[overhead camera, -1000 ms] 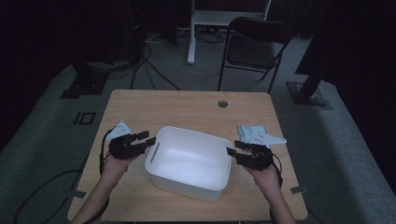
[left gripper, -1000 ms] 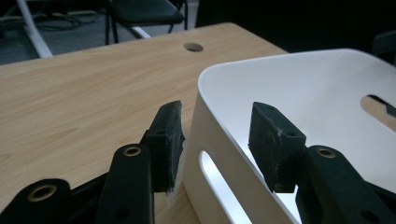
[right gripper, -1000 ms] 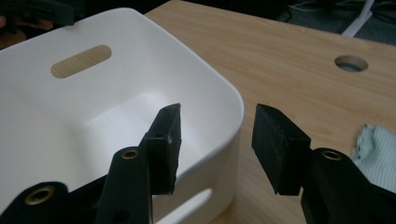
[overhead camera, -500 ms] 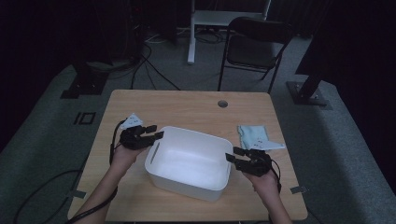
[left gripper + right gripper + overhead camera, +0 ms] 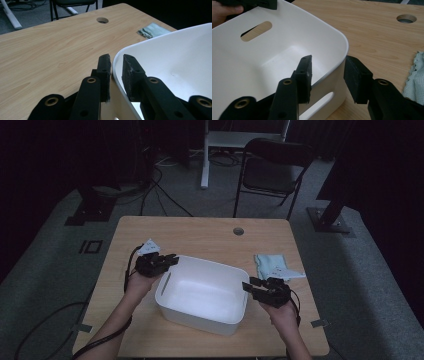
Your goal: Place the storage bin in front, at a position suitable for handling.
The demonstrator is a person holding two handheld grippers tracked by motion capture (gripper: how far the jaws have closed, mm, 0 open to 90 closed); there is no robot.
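A white plastic bin (image 5: 210, 262) stands in the middle of the wooden table (image 5: 200, 232). My left gripper (image 5: 170, 260) is at the bin's left end. In the left gripper view my left gripper (image 5: 116, 58) has one jaw outside and one inside the bin (image 5: 175, 50); the jaws have just been closing and now pinch the rim. My right gripper (image 5: 248, 287) is at the bin's right end. In the right gripper view my right gripper (image 5: 328, 62) straddles the bin (image 5: 262, 50) wall while closing, with gaps still showing on both sides.
A pale green cloth (image 5: 272, 266) lies on the table to the right of the bin, close to my right hand. A cable hole (image 5: 238, 231) sits near the table's far edge. A black chair (image 5: 272, 170) stands beyond the table.
My left hand moved right and forward to the bin's left rim, and its jaws narrowed onto the rim. My right hand stayed in place with its jaws a little narrower.
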